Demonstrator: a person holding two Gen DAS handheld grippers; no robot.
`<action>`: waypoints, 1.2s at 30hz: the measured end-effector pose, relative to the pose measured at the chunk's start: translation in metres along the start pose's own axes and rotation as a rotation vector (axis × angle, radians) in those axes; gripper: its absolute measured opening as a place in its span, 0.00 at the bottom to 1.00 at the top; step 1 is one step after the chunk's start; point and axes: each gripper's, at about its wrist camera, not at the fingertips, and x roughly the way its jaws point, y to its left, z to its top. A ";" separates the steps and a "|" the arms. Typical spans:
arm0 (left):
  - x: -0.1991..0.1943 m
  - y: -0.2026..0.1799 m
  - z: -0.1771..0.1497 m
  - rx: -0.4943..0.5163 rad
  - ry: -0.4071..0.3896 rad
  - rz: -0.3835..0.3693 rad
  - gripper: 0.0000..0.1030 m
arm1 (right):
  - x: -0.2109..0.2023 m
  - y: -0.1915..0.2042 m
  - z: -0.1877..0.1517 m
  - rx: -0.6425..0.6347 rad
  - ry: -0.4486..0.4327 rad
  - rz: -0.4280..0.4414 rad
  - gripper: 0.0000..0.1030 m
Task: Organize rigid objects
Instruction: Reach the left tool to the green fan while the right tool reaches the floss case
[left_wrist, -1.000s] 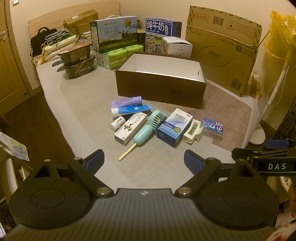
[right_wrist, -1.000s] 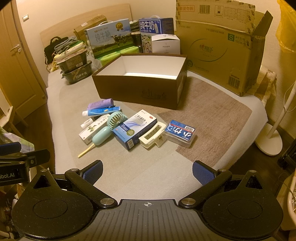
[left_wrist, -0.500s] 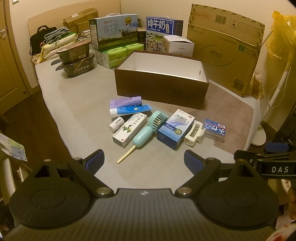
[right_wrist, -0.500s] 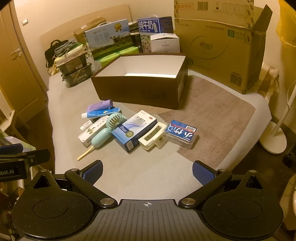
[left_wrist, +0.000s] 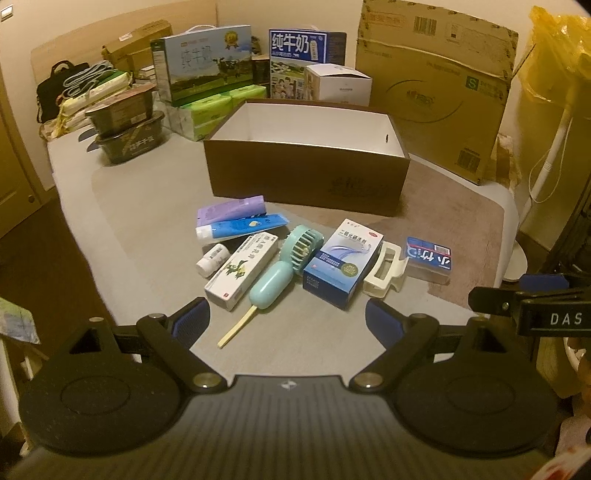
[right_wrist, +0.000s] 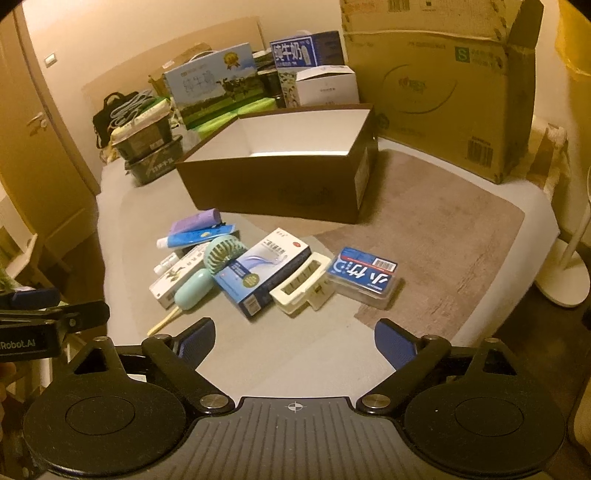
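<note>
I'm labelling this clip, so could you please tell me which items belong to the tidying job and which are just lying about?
Job: brown box, purple tube, blue tube, mint fan, blue carton, hair clip.
Lying about: milk cartons, cardboard box, black trays.

Left wrist view: sits behind and above the left gripper (left_wrist: 286, 319), looks forward and down across the table (left_wrist: 147, 221) from its near edge, roughly square-on to the brown box (left_wrist: 306, 181). The right gripper's finger shows at the right edge.

Right wrist view: behind the right gripper (right_wrist: 295, 341), same downward tilt, set further right and angled leftward, so the brown box (right_wrist: 280, 184) shows its right end wall.

Both views stand back from the item cluster. Shared: the cluster, fan (left_wrist: 284, 266) (right_wrist: 210, 269) included, the box, rear cartons, large cardboard box (left_wrist: 436, 92) (right_wrist: 439, 85).
</note>
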 end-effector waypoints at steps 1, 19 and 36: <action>0.004 0.000 0.001 0.002 0.000 -0.007 0.87 | 0.002 -0.002 0.001 0.001 -0.001 -0.002 0.90; 0.081 0.009 0.016 0.108 -0.002 -0.051 0.78 | 0.053 -0.036 0.019 -0.041 -0.003 -0.001 0.81; 0.156 0.014 0.015 0.194 0.085 -0.079 0.57 | 0.111 -0.069 0.026 -0.089 0.058 -0.016 0.79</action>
